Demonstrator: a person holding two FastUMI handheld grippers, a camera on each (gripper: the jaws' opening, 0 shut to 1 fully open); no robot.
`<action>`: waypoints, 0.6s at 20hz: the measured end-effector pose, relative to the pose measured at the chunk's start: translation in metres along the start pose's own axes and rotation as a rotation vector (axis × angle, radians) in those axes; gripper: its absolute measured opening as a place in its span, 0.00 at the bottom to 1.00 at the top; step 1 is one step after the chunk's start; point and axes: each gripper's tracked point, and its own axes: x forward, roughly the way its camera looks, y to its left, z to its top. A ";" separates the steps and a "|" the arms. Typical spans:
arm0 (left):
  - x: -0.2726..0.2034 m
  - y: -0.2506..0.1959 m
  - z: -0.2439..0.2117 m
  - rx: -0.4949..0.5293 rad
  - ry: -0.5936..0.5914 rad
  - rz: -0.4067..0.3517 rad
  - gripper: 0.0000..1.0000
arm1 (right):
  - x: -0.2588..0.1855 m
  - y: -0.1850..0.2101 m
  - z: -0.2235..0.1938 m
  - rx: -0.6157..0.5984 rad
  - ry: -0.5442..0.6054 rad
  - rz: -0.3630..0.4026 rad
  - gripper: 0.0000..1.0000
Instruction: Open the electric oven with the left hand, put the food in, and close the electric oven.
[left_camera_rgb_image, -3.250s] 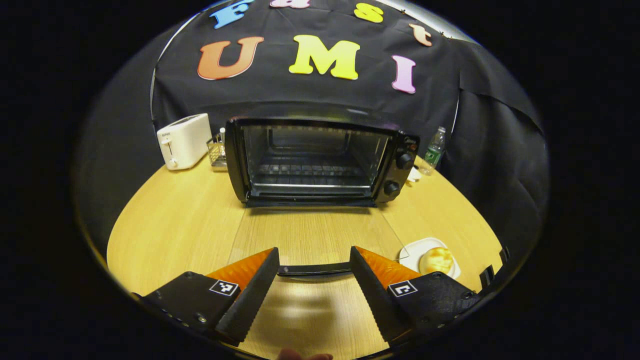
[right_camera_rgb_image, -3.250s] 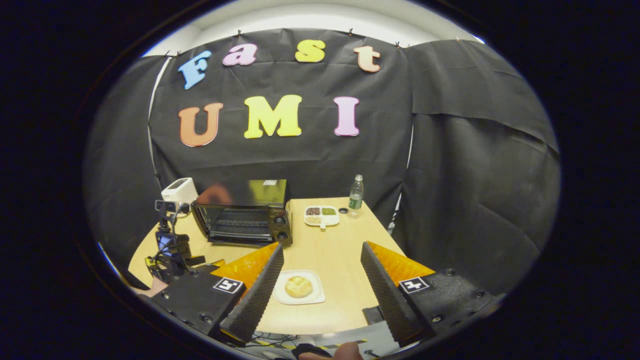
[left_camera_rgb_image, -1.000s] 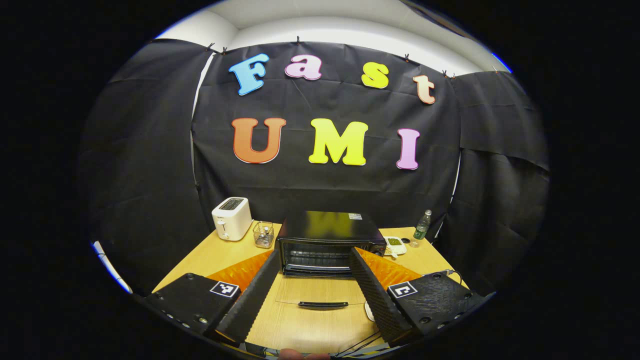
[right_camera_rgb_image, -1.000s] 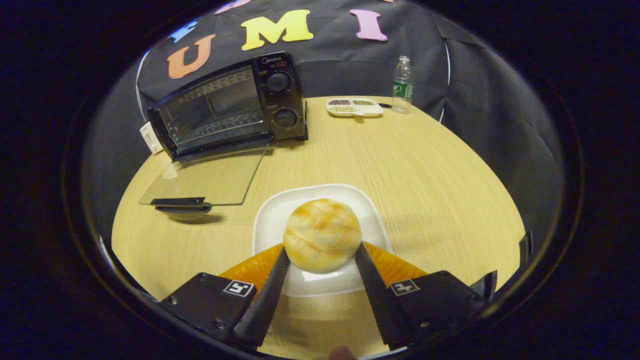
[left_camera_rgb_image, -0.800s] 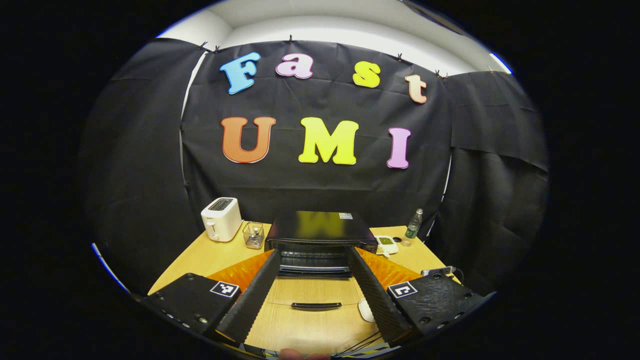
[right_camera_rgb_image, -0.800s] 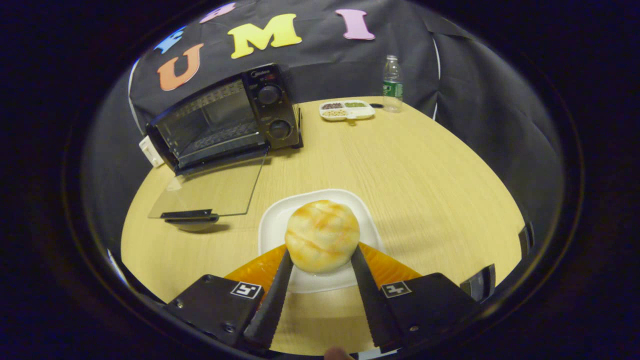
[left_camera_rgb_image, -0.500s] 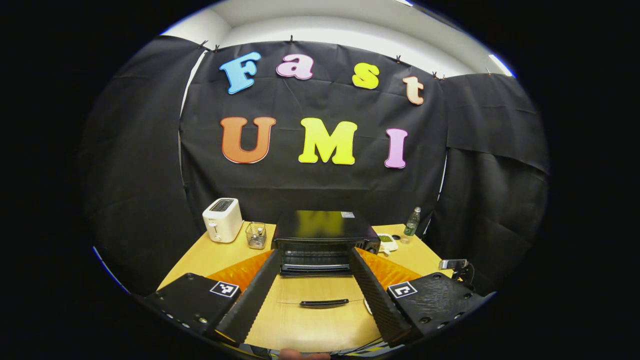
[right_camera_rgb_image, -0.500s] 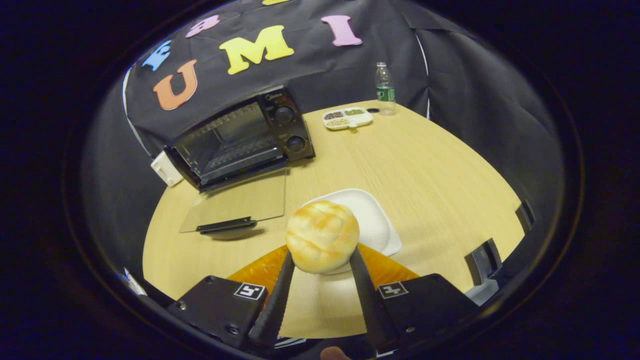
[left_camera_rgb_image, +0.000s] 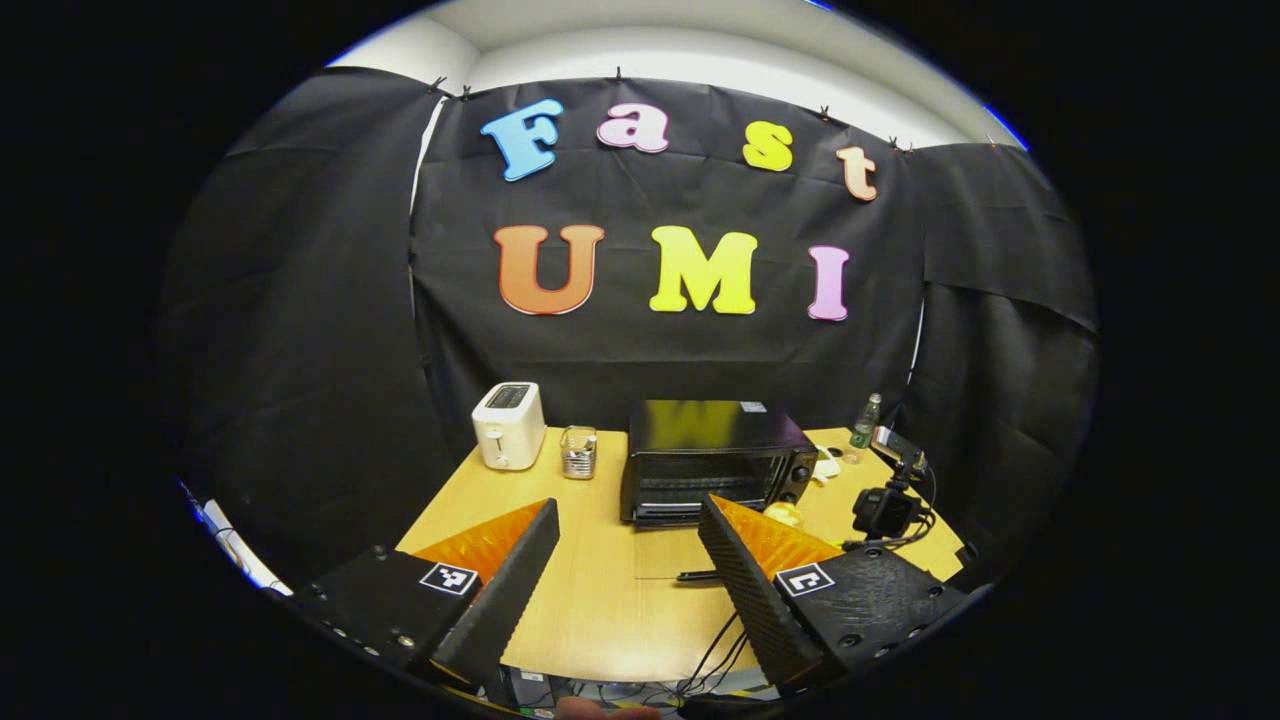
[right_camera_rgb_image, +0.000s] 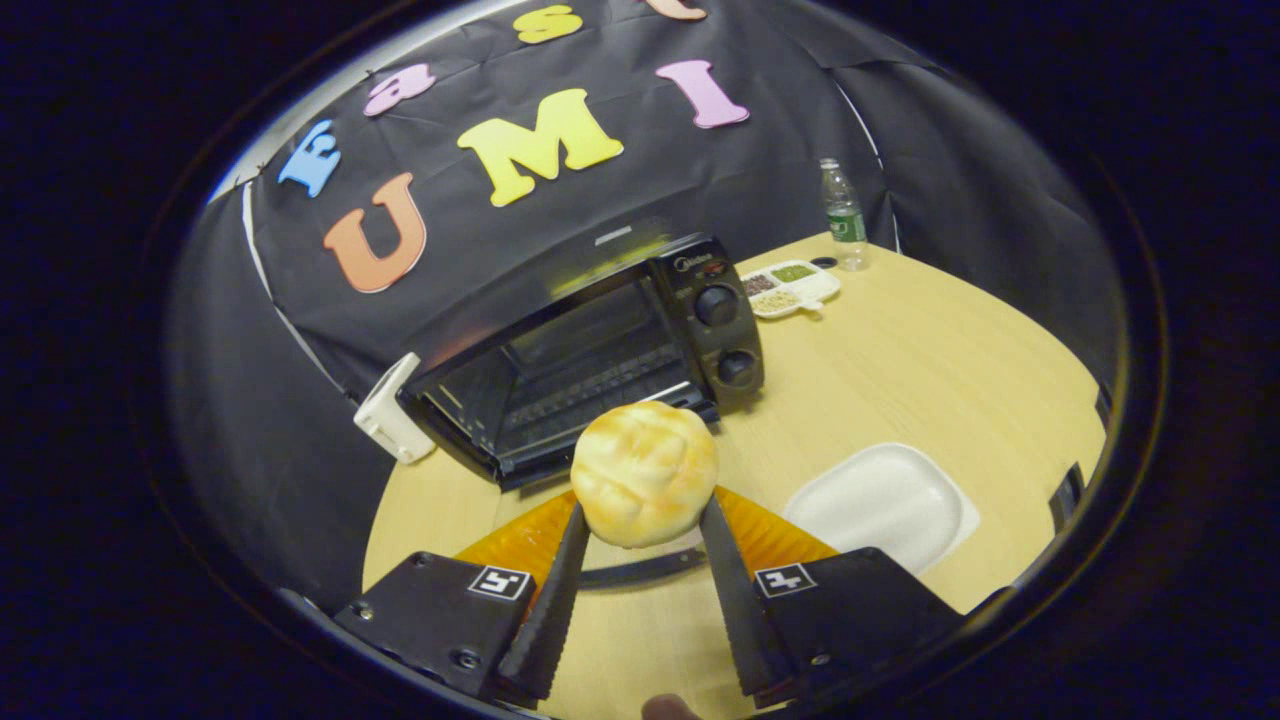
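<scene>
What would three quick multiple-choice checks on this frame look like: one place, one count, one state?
1. Where is the bun?
A. on the white plate
B. between the right gripper's fingers, lifted in front of the oven
C. inside the oven

2. How many knobs show on the oven front?
A. one
B. two
C. four

3. The oven door is:
A. shut
B. folded down open
C. removed

Answers:
1 B: the right gripper pinches the bun; the white plate is bare.
2 B: two knobs, one above the other.
3 B: the rack shows and the handle lies low in front.
</scene>
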 end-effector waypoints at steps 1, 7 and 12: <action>-0.002 0.008 -0.003 -0.006 0.008 0.013 0.93 | 0.014 0.006 0.003 0.021 -0.013 -0.002 0.67; -0.011 0.037 -0.017 0.006 0.056 0.056 0.93 | 0.084 0.025 0.012 0.153 -0.067 -0.028 0.67; -0.009 0.059 -0.018 0.007 0.070 0.090 0.93 | 0.131 0.024 0.030 0.189 -0.113 -0.072 0.66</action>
